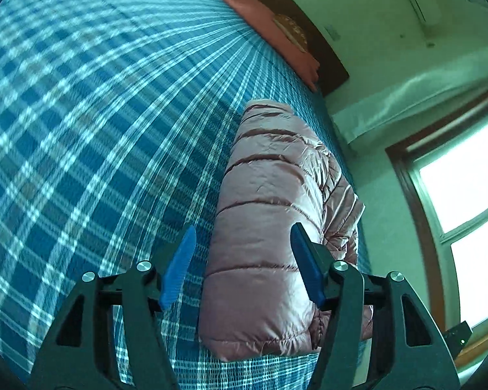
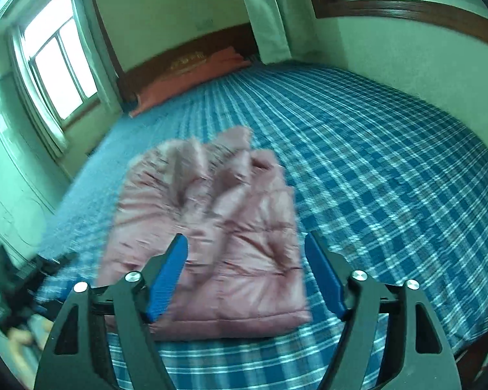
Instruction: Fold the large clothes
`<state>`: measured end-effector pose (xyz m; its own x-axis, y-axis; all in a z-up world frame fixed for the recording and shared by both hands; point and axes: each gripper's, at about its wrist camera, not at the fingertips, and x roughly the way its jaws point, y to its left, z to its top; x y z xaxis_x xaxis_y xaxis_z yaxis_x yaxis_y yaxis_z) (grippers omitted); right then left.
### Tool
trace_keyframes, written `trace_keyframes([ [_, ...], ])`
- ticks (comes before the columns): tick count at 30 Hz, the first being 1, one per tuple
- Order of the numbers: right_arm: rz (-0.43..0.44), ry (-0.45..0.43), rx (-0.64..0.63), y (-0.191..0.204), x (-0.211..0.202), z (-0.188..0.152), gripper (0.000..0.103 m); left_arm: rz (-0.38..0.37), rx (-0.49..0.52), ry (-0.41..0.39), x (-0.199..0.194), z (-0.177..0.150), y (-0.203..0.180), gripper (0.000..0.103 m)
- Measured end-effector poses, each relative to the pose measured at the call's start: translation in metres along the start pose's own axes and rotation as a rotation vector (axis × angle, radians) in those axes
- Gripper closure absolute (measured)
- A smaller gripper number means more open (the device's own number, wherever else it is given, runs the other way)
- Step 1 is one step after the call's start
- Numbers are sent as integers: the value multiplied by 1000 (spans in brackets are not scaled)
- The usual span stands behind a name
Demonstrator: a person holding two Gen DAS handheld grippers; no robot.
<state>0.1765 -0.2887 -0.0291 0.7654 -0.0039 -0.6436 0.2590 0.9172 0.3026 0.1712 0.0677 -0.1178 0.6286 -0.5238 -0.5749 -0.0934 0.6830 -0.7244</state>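
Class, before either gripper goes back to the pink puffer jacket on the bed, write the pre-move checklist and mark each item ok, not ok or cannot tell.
1. Left gripper open and holding nothing: ok.
2. Right gripper open and holding nothing: ok.
3. Pink puffer jacket lying on the plaid bed cover, not hanging from a gripper: ok.
4. Jacket neatly folded: not ok; the near part lies flat, but the far end is bunched and rumpled.
5. Sleeves tucked in: cannot tell; the right wrist view is blurred.
6. Jacket apart from the reddish pillow: ok.
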Motion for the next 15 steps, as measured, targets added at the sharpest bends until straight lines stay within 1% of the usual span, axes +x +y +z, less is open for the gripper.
trace_keyframes([
  [1,24,-1,2,6,-2,0,28,-10,-14,4,1,-3,3,41],
  [3,66,8,6,15,-2,-4,23,-24,-37,9,3,-8,8,39],
  [4,82,20,4,20,1,-6,23,-30,-48,16,5,-12,10,37],
  [9,136,98,6,40,27,-16,23,-40,-88,51,16,-24,20,37],
  [15,149,132,42,45,51,-18,23,-64,-118,66,25,-34,24,36],
])
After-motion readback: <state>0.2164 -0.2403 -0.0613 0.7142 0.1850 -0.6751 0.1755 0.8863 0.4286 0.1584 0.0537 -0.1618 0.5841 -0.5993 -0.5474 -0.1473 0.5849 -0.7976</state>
